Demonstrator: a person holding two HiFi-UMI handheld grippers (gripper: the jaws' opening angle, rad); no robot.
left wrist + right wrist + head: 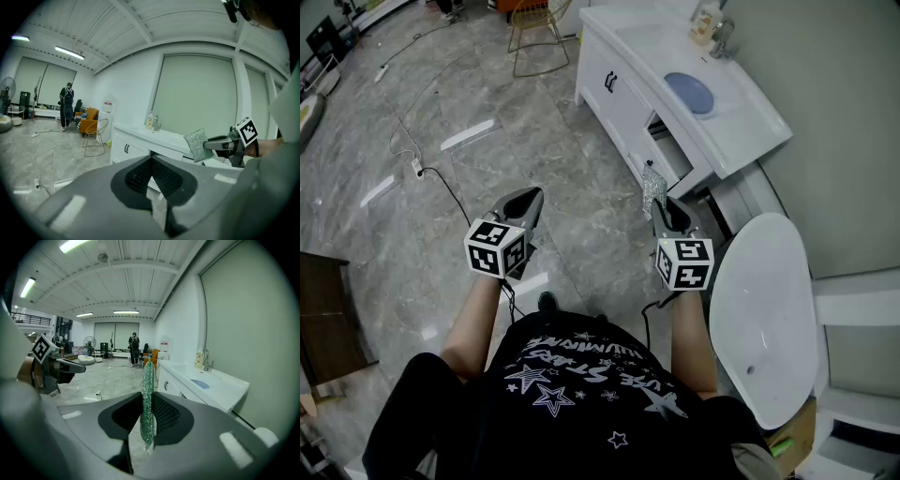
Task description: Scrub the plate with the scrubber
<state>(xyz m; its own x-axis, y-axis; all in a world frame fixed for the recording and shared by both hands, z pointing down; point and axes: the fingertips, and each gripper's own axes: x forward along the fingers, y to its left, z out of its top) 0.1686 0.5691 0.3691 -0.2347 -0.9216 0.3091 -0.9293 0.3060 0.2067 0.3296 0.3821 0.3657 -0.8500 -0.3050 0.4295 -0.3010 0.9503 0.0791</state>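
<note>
Right gripper (148, 405) is clamped on the scrubber (148, 380), a thin glittery mesh pad held edge-on between the jaws, most of it sticking up past the tips. Left gripper (152, 163) is closed with nothing in it. Both are held out over the floor at mid-frame in the head view. The plate (688, 93) is blue and lies flat on the white bench (750, 122) in the upper right, well apart from both grippers, with a bottle (705, 22) and tap behind it. Scrubbing hasn't begun, going by that gap. The scrubber looks soft and light, so it'll likely fold under pressure; a deeper bite nearer its middle should keep it flat on the plate. The plate looks rigid, smooth and probably slick, and may skate on the bench. I'd pin its rim with the left gripper, gently, since it's likely breakable.
</note>
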